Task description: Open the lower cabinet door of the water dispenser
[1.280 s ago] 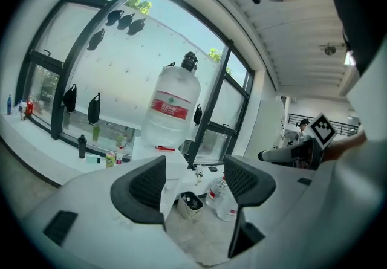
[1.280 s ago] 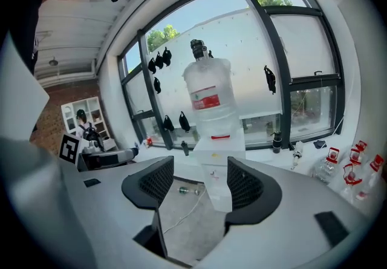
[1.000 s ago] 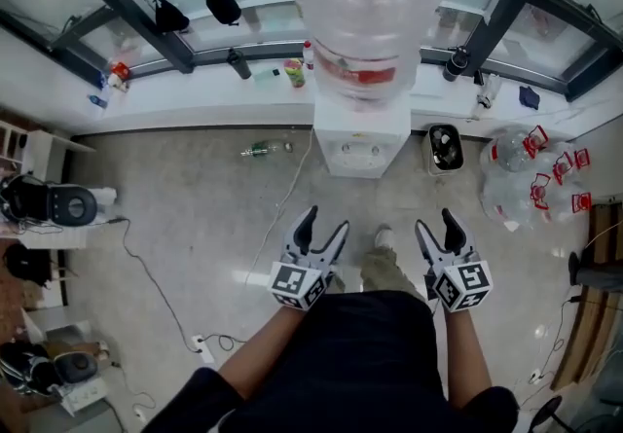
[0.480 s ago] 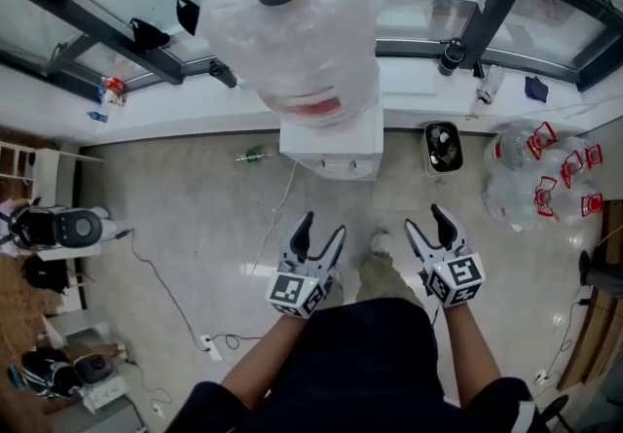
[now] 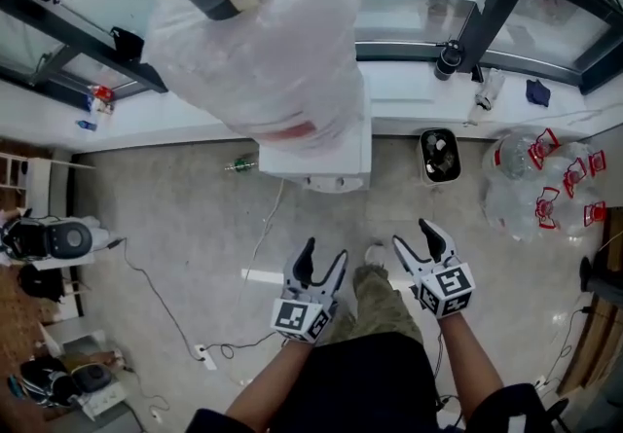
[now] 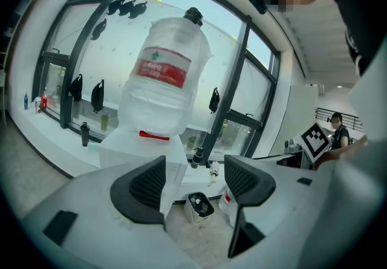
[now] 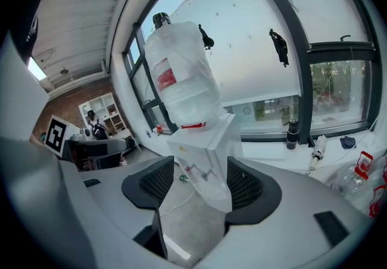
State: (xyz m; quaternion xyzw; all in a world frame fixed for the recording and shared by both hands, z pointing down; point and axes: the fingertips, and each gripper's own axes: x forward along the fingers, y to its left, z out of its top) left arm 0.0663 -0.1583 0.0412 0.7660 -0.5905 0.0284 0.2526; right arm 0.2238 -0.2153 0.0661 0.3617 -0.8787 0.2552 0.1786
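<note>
The white water dispenser [image 5: 316, 161] stands against the window sill, with a large clear bottle [image 5: 263, 42] upside down on top. In the right gripper view the dispenser's front [image 7: 205, 165] shows two taps; its lower cabinet door is hidden behind the jaws. The left gripper view shows the dispenser [image 6: 142, 153] from the side. My left gripper [image 5: 320, 263] and right gripper [image 5: 415, 236] are both open and empty, held over the floor a short way in front of the dispenser.
A small waste bin [image 5: 438, 155] stands right of the dispenser, and several empty water bottles [image 5: 540, 183] lie further right. A white cable [image 5: 258, 246] runs across the floor from the dispenser. A green bottle [image 5: 239, 165] lies at its left.
The person has stepped closer: the dispenser and its bottle loom larger and nearer in the head view. Both grippers stay open in front of the body.
</note>
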